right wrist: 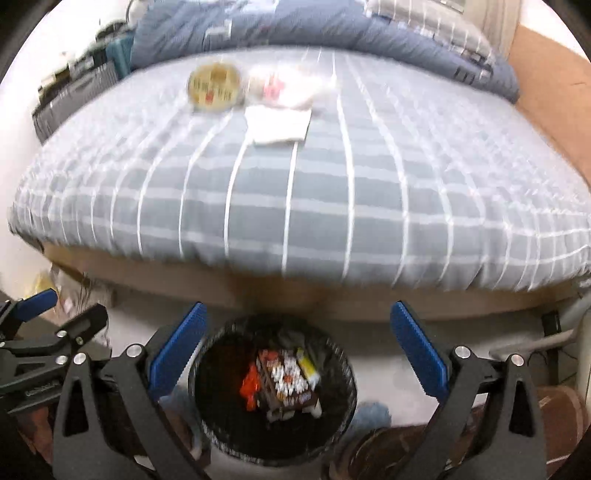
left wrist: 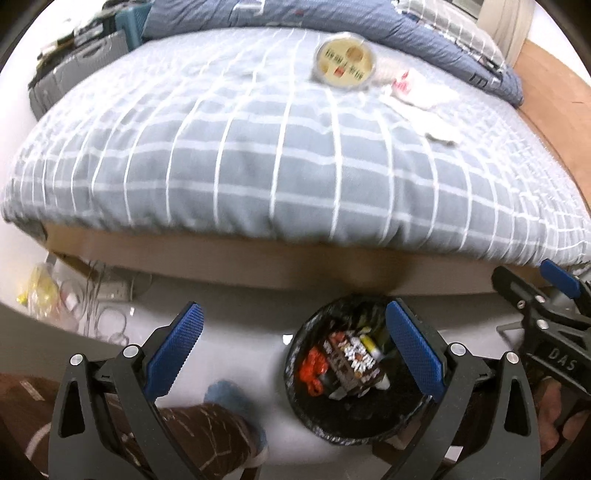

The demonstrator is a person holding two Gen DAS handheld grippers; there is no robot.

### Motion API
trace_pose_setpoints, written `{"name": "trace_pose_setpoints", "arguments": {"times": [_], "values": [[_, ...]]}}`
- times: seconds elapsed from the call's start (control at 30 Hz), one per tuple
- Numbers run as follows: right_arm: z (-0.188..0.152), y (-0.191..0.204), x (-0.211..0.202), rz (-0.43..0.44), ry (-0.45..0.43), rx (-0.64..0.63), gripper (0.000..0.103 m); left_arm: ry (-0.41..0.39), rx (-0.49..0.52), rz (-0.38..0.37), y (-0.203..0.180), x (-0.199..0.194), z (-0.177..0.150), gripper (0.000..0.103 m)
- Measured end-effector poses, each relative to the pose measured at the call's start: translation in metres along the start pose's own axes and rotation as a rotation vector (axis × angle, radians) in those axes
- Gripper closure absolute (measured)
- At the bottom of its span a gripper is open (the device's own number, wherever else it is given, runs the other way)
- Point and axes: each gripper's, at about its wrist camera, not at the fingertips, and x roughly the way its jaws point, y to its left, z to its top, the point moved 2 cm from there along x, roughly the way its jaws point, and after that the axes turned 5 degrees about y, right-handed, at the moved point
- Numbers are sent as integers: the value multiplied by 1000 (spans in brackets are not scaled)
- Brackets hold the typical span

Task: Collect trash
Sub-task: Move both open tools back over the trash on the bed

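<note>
Both grippers are hanging over the floor at the near edge of the bed point(left wrist: 280, 155). The left gripper point(left wrist: 291, 347) is standing wide apart, holding nothing; the right gripper point(right wrist: 297, 347) is likewise spread wide and empty.

The black-lined trash bin point(right wrist: 221, 435) is sitting on the pale floor just short of the bed's wooden side rail point(left wrist: 258, 258). It is already holding a brown printed wrapper point(right wrist: 288, 384) and a red scrap point(right wrist: 249, 387).

The trash is lying at the far side of the checked duvet: a round yellow-labelled lid point(right wrist: 214, 86), a crumpled white and pink wrapper point(right wrist: 273, 86) just to its right, and a flat white napkin point(right wrist: 279, 123) nearer than both.

The wide near stretch of duvet is lying open between the bed's edge and these pieces. A folded blue blanket point(right wrist: 332, 26) is bordering the far edge. Cables and clear bags point(left wrist: 55, 295) are crowding the floor at the left.
</note>
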Motion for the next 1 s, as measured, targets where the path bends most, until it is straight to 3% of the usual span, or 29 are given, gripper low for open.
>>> {"name": "trace_pose_setpoints", "arguments": {"times": [0.23,0.57,1.0], "values": [[35,-18,-25,-3,-100,5,7,-84,10,-15,-14,-23,42,6],[91,-16,-25,15,-177,-19,7,-173,12,-24,-29,-39,121,6],[160,4,27,34,-163,-35,8,-160,42,-25,-46,18,233,6]]}}
